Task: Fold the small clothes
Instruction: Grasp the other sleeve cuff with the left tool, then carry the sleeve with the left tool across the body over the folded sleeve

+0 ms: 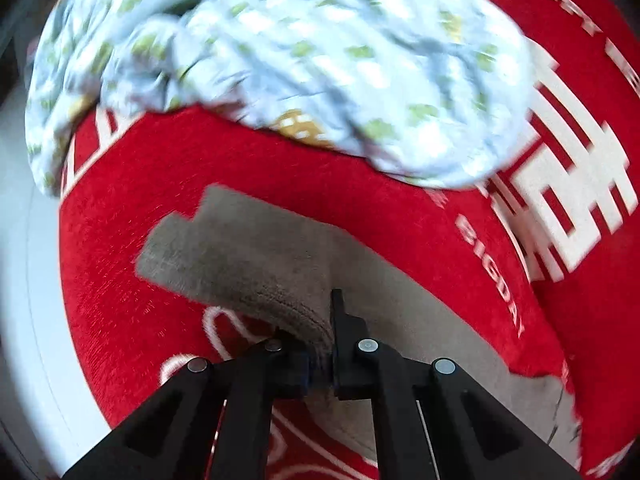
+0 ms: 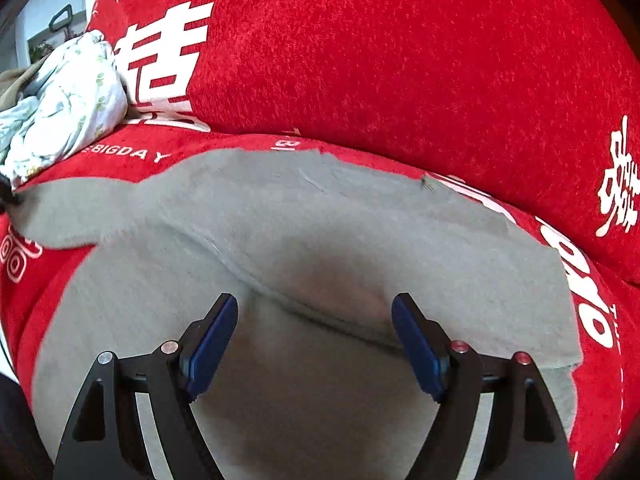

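Observation:
A small grey garment (image 2: 320, 240) lies spread on a red sofa cover. In the left wrist view its ribbed edge (image 1: 288, 304) bunches up between my left gripper's (image 1: 320, 344) black fingers, which are shut on it. My right gripper (image 2: 314, 320) hovers just over the middle of the grey cloth, its blue pads (image 2: 212, 344) wide apart with only a soft fold of the fabric lying beneath them, not pinched. The garment's far corner (image 2: 520, 232) lies flat toward the right.
A crumpled pale blue cloth with green print (image 1: 280, 60) is heaped on the sofa behind the grey garment, also at the left as the pale blue heap (image 2: 68, 108) in the right wrist view. The red sofa back (image 2: 400, 60) with white lettering rises close behind. White floor (image 1: 24, 280) lies left.

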`<state>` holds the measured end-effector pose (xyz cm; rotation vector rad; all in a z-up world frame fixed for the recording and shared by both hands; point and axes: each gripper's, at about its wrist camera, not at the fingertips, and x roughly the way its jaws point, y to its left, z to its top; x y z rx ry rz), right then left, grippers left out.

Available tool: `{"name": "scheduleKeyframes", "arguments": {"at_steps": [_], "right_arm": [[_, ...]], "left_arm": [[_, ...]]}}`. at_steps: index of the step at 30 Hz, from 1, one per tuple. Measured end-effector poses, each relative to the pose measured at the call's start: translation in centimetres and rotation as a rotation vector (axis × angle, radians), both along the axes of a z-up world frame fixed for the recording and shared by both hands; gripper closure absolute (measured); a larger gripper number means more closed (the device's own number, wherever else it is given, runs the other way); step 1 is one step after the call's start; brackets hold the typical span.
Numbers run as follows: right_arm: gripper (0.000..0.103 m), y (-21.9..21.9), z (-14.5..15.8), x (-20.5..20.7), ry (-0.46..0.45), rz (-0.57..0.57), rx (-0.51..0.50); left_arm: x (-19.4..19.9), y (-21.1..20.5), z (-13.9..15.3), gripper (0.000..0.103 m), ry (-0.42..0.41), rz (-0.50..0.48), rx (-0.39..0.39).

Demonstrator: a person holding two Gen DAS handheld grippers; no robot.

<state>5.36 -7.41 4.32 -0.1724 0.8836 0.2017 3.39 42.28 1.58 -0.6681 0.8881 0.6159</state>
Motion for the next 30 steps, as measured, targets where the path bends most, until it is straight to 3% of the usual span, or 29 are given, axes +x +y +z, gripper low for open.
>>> {"name": "scheduleKeyframes", "arguments": {"at_steps": [6,12,15,20,30], "right_arm": [[0.021,-3.3,0.0,-1.3,0.0,0.007,0.032],[0.021,-6.5,0.1,-2.2,-0.013,-0.01,0.043],[0.021,-8.8,-0.2,-2.1,-0.012,-0.048,0.103],[0.021,-12.0,-0.2,-1.4,0.012,-0.117,0.289],[0.021,-13.1,-0.5,-1.8,0.044,-0.133,0.322]], "left_arm": [[3.9,-7.7,2.4,0.095,0.004,-0.122,0.08],[6.6,-14.7,2.2,0.095,0.063,-0.214,0.096],[7.4,-17.9,2.1,0.095,0.091,-0.25,0.109],[8.6,-22.6,2.3,0.095,0.124,-0.298,0.152],[9.3,-28.5,2.0,0.095,0.149,-0.378,0.165]]}}
